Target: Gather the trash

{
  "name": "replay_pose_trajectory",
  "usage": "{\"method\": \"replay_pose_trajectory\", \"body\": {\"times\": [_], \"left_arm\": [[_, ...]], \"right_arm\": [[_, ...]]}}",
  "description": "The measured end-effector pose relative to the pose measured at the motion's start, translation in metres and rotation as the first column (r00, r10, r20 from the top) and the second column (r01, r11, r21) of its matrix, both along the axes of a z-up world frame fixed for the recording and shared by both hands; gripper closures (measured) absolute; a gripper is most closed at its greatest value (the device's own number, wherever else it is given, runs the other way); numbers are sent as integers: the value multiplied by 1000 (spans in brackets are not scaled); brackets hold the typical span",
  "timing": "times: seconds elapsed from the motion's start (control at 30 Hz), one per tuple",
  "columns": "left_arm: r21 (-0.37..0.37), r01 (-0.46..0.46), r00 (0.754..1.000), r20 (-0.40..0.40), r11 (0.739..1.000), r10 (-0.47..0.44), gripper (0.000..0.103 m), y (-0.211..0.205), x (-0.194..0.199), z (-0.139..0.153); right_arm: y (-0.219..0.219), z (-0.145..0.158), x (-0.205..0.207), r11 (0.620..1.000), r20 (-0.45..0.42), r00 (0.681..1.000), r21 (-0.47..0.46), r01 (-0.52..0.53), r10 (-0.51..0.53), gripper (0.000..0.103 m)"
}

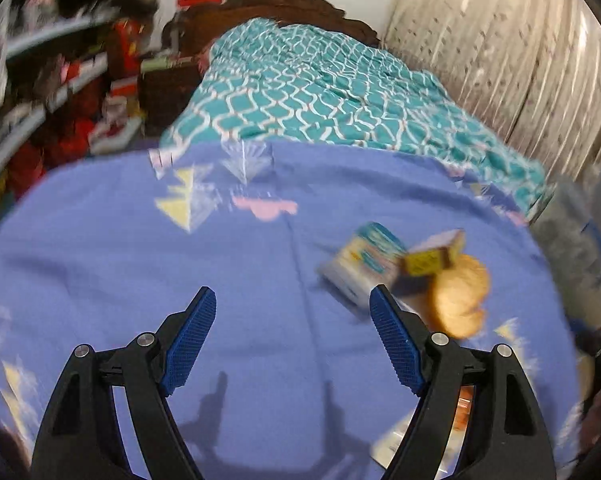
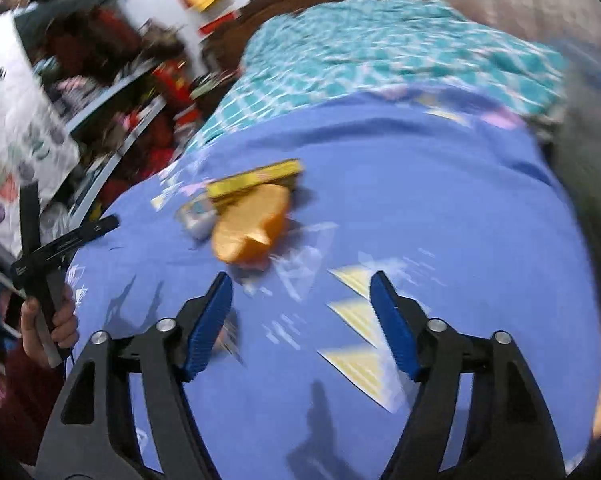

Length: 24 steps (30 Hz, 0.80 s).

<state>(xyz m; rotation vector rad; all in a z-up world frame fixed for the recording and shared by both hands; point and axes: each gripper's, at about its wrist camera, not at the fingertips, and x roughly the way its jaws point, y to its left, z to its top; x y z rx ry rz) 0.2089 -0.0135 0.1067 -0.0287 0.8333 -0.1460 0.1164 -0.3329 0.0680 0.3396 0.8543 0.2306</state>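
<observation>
- The left gripper (image 1: 292, 300) stood with fingers wide and empty, above the bed (image 1: 240, 320), presumably ready for a pick.
- The trash, a blue-white carton (image 1: 360, 268), yellow box (image 1: 432, 256) and what looked like a tan wrapper (image 1: 460, 296), clustered beside its right finger.
- The right gripper (image 2: 300, 284) also gaped empty, angled down toward that pile.

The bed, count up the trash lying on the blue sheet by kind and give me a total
Blue and white carton: 1
Yellow box: 1
Round golden-brown piece: 1
Total: 3, bunched together on the blue sheet; blur hides finer detail.
</observation>
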Motion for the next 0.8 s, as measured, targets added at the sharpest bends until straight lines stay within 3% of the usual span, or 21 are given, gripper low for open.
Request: {"method": "replay_pose_trajectory", "body": {"times": [0.1, 0.27, 0.4, 0.57, 0.6, 0.63, 0.67, 0.8], "left_arm": [[82, 92, 996, 8, 992, -92, 26, -18, 17, -12], [146, 218, 976, -6, 965, -220, 16, -54, 42, -41], [165, 251, 968, -36, 954, -248, 13, -71, 61, -62], [176, 272, 962, -67, 946, -264, 13, -89, 82, -80], [181, 276, 961, -66, 944, -268, 14, -92, 83, -82], [190, 284, 959, -66, 940, -276, 32, -95, 83, -85], [196, 299, 954, -80, 934, -289, 41, -99, 82, -88], [205, 308, 951, -76, 929, -299, 46, -98, 65, -81]], "right_arm": [[24, -7, 52, 997, -54, 998, 74, -33, 37, 26], [21, -35, 134, 969, -187, 982, 236, 72, -27, 20], [13, -69, 188, 933, -312, 947, 313, 179, -77, 20], [30, -93, 214, 920, -367, 929, 348, 180, -43, 20], [33, -96, 216, 919, -372, 928, 355, 173, -30, 27], [41, -99, 217, 915, -376, 927, 372, 155, -4, 38], [47, -100, 217, 903, -368, 929, 409, 132, 30, 43], [57, -86, 201, 914, -332, 942, 398, 85, 57, 54]]}}
